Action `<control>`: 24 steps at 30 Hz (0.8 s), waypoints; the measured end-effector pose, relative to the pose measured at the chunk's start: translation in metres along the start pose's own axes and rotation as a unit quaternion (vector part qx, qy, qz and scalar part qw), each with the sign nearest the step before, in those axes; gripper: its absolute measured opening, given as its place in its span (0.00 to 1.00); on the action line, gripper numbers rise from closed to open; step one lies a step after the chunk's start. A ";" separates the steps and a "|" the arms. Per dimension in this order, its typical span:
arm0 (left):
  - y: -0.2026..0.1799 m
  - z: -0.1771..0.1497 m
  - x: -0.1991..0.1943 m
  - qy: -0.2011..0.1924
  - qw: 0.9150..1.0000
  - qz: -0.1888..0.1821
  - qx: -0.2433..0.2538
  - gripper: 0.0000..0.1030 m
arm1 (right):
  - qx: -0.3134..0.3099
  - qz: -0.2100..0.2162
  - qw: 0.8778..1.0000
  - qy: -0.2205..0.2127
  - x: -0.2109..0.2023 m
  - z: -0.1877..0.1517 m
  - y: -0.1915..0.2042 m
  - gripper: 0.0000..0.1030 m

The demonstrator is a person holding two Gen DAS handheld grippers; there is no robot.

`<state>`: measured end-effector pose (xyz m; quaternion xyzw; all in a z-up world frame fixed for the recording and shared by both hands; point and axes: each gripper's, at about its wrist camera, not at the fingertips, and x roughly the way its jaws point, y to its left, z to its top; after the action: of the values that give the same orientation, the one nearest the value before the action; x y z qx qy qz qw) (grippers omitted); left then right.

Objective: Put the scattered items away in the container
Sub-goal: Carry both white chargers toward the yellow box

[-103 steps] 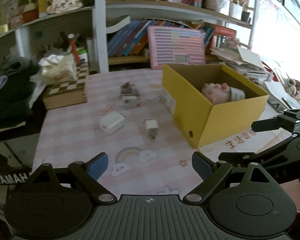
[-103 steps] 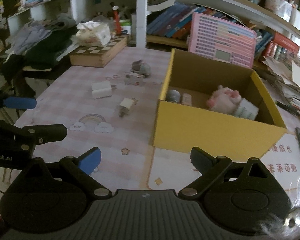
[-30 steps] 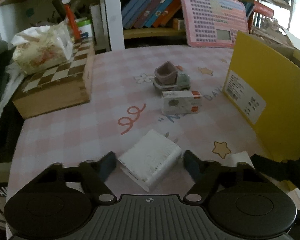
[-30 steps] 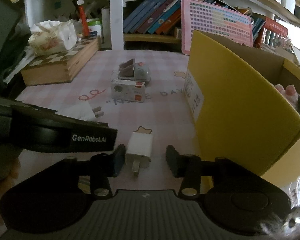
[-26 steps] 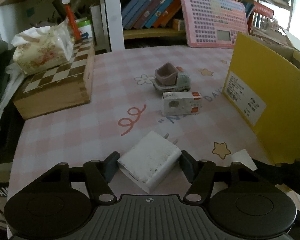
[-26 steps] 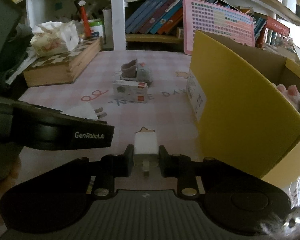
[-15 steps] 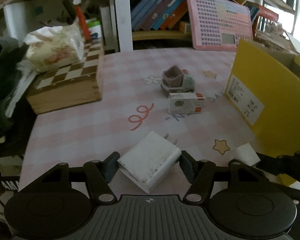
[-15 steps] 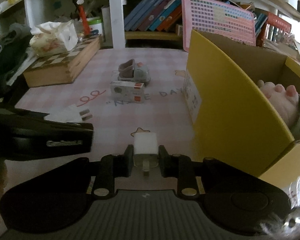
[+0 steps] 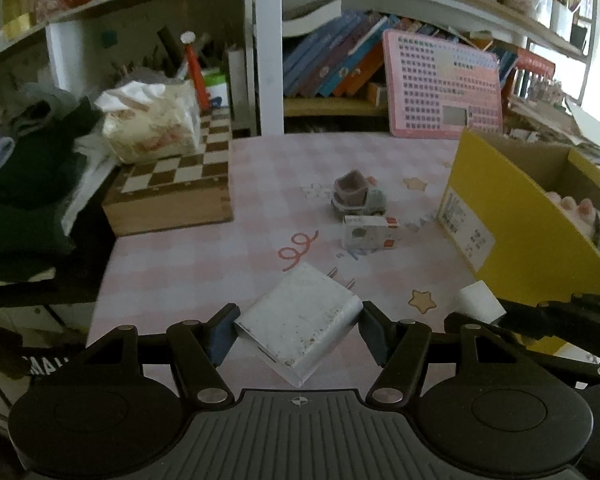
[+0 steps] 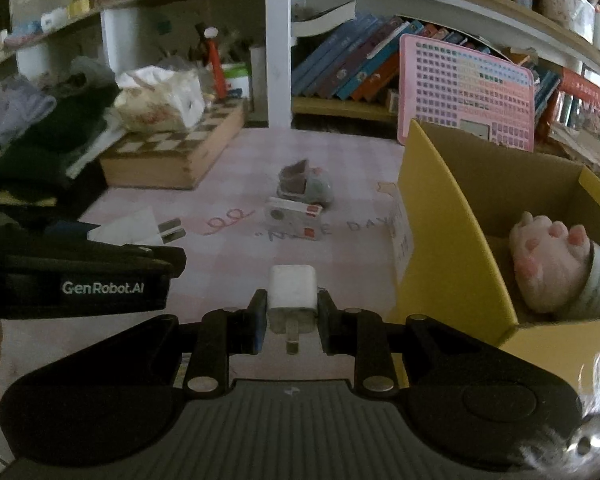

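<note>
My left gripper [image 9: 296,326] is shut on a large white charger block [image 9: 300,322], held above the pink checked table [image 9: 260,184]. My right gripper [image 10: 292,312] is shut on a small white plug adapter [image 10: 292,292], also lifted. The open yellow box [image 10: 452,240] stands to the right, with a pink plush paw [image 10: 548,260] inside; it also shows in the left wrist view [image 9: 512,220]. A small white carton [image 9: 370,232] and a grey toy truck [image 9: 358,196] lie on the table left of the box.
A wooden chessboard box [image 9: 176,192] with a tissue pack [image 9: 152,124] on it sits at the back left. Dark clothes [image 9: 20,200] pile off the left edge. A pink keyboard toy [image 9: 440,88] and bookshelves stand behind the table.
Both grippers closed on their chargers about a second ago and have since lifted them and drawn back; the table looks farther away and the box interior shows more.
</note>
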<state>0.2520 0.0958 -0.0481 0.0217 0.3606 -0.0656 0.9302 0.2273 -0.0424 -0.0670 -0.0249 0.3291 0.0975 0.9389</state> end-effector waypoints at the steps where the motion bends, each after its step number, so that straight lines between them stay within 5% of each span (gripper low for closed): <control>1: 0.001 0.000 -0.004 -0.003 1.000 0.000 -0.001 0.63 | 0.004 0.003 1.000 0.001 -0.003 0.001 0.000 0.23; 15: -0.002 -0.011 -0.065 -0.033 0.999 -0.013 0.025 0.63 | -0.010 0.044 0.999 -0.006 -0.066 -0.003 -0.002 0.23; 24: -0.020 -0.025 -0.099 -0.037 0.997 -0.049 0.046 0.63 | -0.008 0.034 0.999 0.006 -0.110 -0.023 -0.024 0.23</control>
<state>0.1598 0.0892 0.0002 0.0439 0.3227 -0.1286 0.9367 0.1338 -0.0866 -0.0168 -0.0216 0.3344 0.1320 0.9329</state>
